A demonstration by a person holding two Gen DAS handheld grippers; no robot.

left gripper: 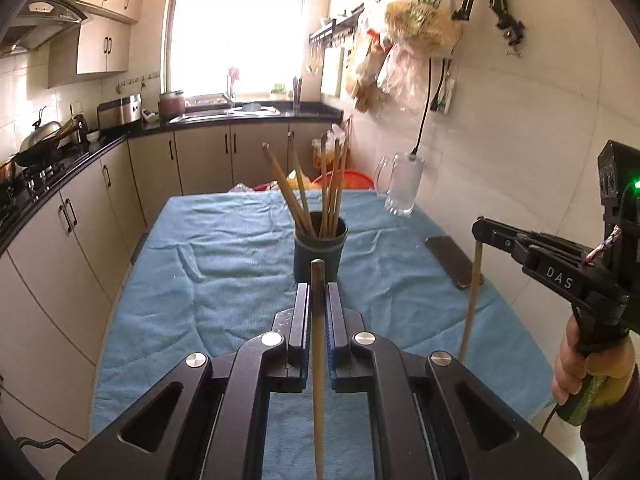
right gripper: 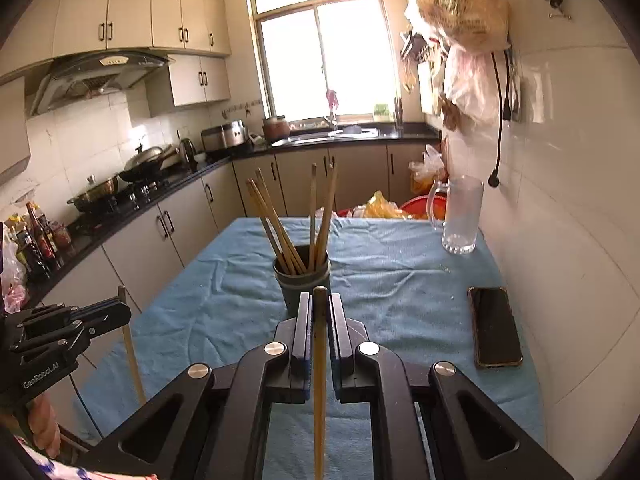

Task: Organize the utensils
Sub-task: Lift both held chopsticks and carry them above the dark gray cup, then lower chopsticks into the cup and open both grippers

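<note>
A dark green cup [left gripper: 319,249] stands mid-table on the blue cloth and holds several wooden chopsticks [left gripper: 328,188]; it also shows in the right wrist view [right gripper: 302,278]. My left gripper [left gripper: 318,300] is shut on one upright wooden chopstick [left gripper: 318,360], just short of the cup. My right gripper [right gripper: 319,312] is shut on another upright chopstick [right gripper: 319,380], also just short of the cup. The right gripper shows in the left wrist view [left gripper: 480,228] with its chopstick [left gripper: 472,288]. The left gripper shows in the right wrist view [right gripper: 120,312] with its chopstick [right gripper: 132,352].
A glass mug [left gripper: 402,184] stands at the far right of the table near the tiled wall. A phone [right gripper: 494,330] lies on the cloth at the right. Counter and cabinets [left gripper: 72,216] run along the left. Bags hang on the right wall [left gripper: 416,28].
</note>
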